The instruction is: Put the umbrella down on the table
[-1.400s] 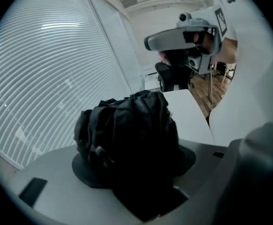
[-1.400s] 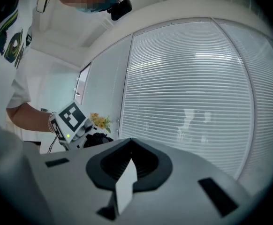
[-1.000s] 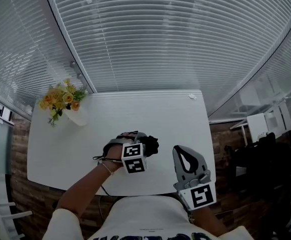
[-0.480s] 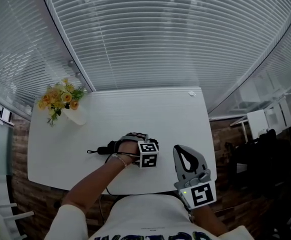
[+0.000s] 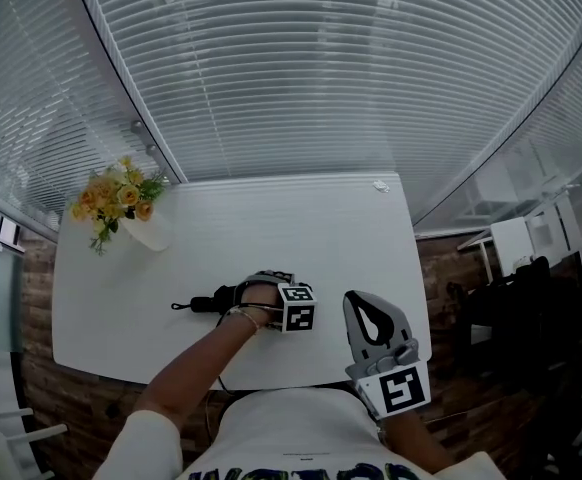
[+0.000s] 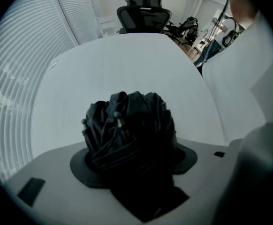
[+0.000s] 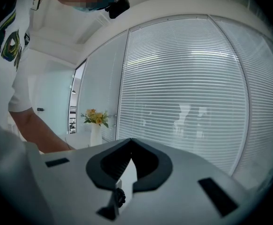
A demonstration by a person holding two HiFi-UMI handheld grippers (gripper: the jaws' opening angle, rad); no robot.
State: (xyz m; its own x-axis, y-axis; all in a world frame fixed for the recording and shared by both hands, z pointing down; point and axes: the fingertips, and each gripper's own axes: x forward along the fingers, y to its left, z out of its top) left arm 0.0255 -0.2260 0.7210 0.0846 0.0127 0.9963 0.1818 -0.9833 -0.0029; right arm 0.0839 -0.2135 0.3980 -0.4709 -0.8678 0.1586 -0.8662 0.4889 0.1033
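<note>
The folded black umbrella sits bunched between the fingers of the left gripper, which clasp both its sides while just easing wider. Its handle pokes out sideways along the white table. Bare tabletop spreads beyond those fingers to the far edge, and the right gripper, fingertips together and empty, hangs over the near edge.
</note>
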